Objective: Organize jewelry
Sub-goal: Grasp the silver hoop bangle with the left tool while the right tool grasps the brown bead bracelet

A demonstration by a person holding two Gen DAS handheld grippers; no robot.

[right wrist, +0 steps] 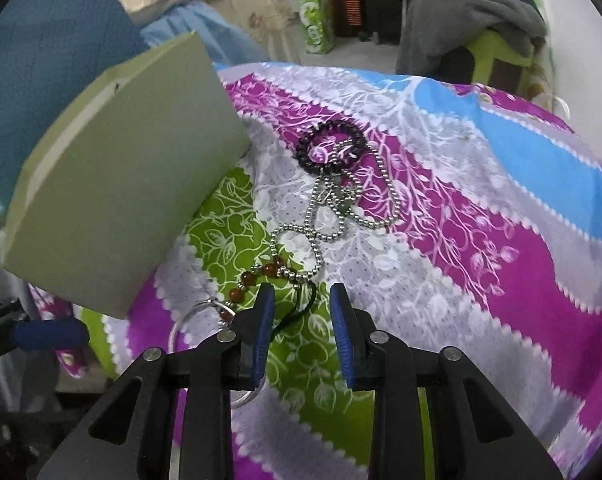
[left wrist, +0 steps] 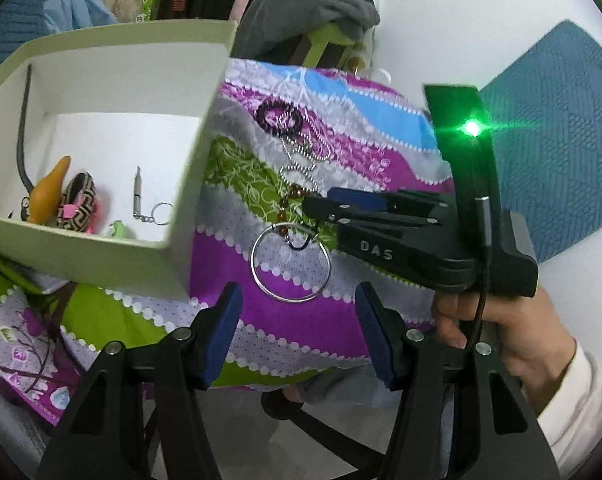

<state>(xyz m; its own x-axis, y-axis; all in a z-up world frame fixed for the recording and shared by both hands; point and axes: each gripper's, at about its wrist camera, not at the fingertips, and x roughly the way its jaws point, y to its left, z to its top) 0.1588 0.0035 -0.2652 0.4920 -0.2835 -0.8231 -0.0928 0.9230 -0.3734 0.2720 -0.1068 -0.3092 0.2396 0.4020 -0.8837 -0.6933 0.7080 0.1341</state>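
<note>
The amber-bead charm [right wrist: 257,280] with its black cord [right wrist: 301,308] lies on the patterned bedspread [right wrist: 501,264] right of the green box [right wrist: 121,200], strung toward my right gripper [right wrist: 301,300], nearer, jaws apart and empty; left gripper [left wrist: 297,300] gapes empty.

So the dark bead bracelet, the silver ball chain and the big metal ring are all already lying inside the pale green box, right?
Not inside. The left wrist view shows the dark bead bracelet, the silver ball chain and the big metal ring lying on the patterned cloth beside the pale green box.
</note>
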